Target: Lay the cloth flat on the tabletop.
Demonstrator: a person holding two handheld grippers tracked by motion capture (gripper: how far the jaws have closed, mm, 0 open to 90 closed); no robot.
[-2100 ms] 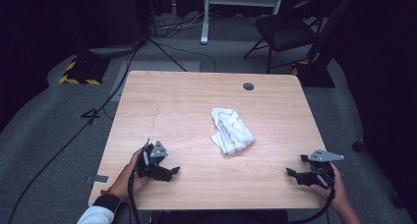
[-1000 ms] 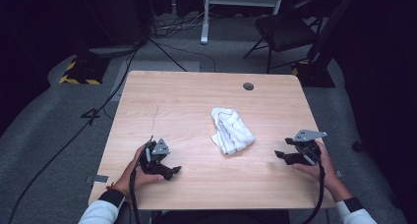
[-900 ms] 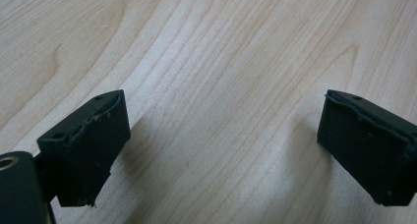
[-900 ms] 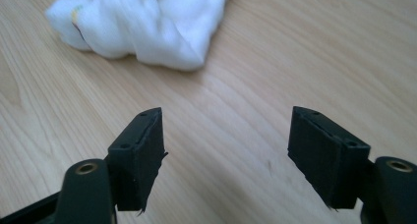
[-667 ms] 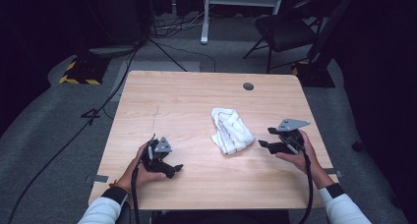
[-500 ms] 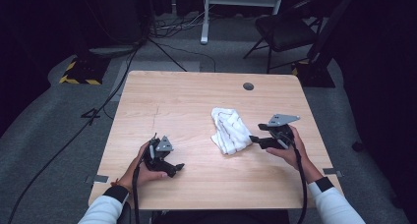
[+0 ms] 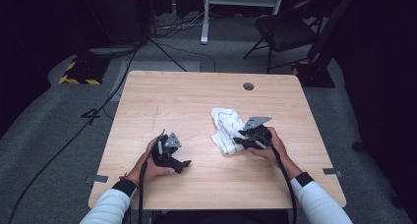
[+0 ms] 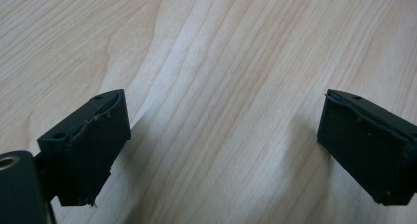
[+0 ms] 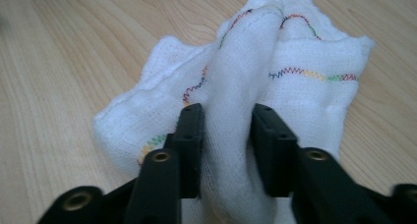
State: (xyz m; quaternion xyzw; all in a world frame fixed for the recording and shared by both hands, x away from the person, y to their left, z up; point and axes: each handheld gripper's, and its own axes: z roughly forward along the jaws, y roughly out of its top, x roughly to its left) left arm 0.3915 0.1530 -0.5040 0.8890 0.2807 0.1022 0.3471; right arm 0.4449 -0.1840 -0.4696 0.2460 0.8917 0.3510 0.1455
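Observation:
A crumpled white cloth [image 7: 224, 127] with coloured zigzag stitching lies right of the middle of the wooden table [image 7: 192, 98]. My right gripper [image 7: 238, 141] is at the cloth's right edge. Its jaws have just been closing, and in the right gripper view the right gripper [image 9: 225, 135] pinches a raised fold of the cloth [image 9: 295, 62] between its pads. My left gripper [image 7: 183, 163] rests near the front left of the table, apart from the cloth. In the left gripper view the left gripper [image 8: 221, 145] stands wide open over bare wood.
A round grommet hole [image 7: 248, 86] sits near the table's far edge. Beyond the table, a chair [image 7: 285, 30] stands at the back right, and cables [image 7: 123, 71] run across the grey floor on the left. Tape marks [image 7: 100, 178] lie at the front corners.
My right hand has travelled left from the table's right edge to the cloth, and its jaws have come together on a fold. The left hand has shifted only slightly.

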